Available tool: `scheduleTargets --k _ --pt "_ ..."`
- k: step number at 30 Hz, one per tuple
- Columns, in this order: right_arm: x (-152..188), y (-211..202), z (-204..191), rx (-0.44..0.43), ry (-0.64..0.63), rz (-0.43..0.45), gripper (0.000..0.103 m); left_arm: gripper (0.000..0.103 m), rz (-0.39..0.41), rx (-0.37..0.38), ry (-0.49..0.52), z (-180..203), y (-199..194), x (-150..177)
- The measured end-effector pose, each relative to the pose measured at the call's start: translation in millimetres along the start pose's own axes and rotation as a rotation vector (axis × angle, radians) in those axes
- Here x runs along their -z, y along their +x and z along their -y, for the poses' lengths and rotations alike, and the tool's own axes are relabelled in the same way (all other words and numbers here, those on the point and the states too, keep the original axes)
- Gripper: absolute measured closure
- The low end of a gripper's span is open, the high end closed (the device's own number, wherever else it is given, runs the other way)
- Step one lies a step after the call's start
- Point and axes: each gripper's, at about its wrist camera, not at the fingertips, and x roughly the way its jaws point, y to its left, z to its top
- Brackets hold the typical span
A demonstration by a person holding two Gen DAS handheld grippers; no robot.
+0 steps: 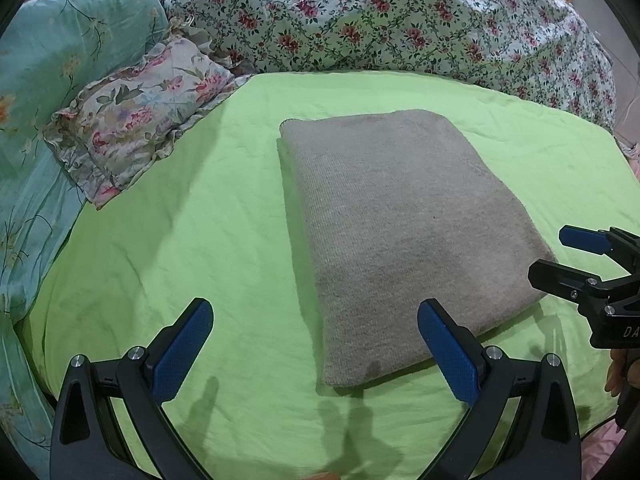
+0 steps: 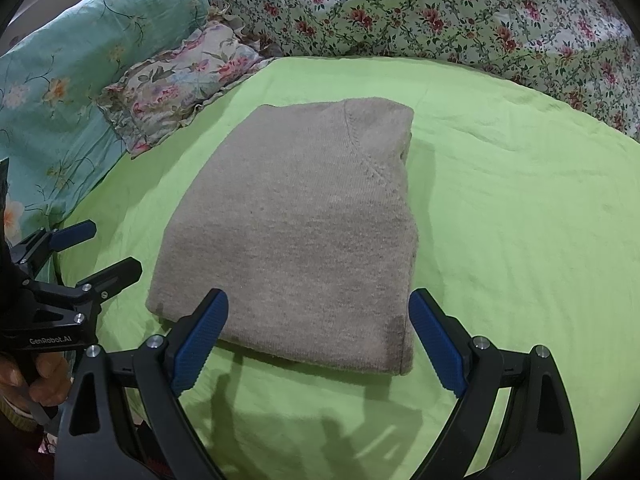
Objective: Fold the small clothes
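Note:
A grey knitted garment (image 1: 400,224) lies folded into a neat rectangle on the green sheet (image 1: 180,248); it also shows in the right wrist view (image 2: 296,236). My left gripper (image 1: 316,312) is open and empty, just before the garment's near left corner. My right gripper (image 2: 318,308) is open and empty, with its jaws either side of the garment's near edge, above it. The right gripper also shows at the right edge of the left wrist view (image 1: 560,252), and the left gripper at the left of the right wrist view (image 2: 108,248).
A frilled floral pillow (image 1: 136,120) lies at the sheet's left. A teal floral cover (image 1: 52,60) is further left. A rumpled floral quilt (image 1: 400,20) runs along the back. Bare green sheet (image 2: 520,220) lies to the garment's right.

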Motion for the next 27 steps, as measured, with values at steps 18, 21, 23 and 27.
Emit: scheduleTargets --k 18,21,23,27 --pt "-1.5 -3.7 -0.5 0.0 -0.002 0.004 0.011 0.001 0.005 0.007 0.008 -0.2 -1.7 -0.2" --pt "-2.4 -5.5 -1.1 0.0 -0.002 0.007 0.011 0.001 0.004 0.012 0.008 0.1 -2.0 -0.3" --pt "-2.7 -6.3 -0.7 0.0 -0.002 0.009 0.011 0.001 0.002 0.016 0.007 0.6 -1.6 -0.3" --pt "-3.0 -6.3 -1.0 -0.001 -0.004 0.008 0.011 0.001 0.003 0.014 0.011 1.5 -1.4 -0.1"
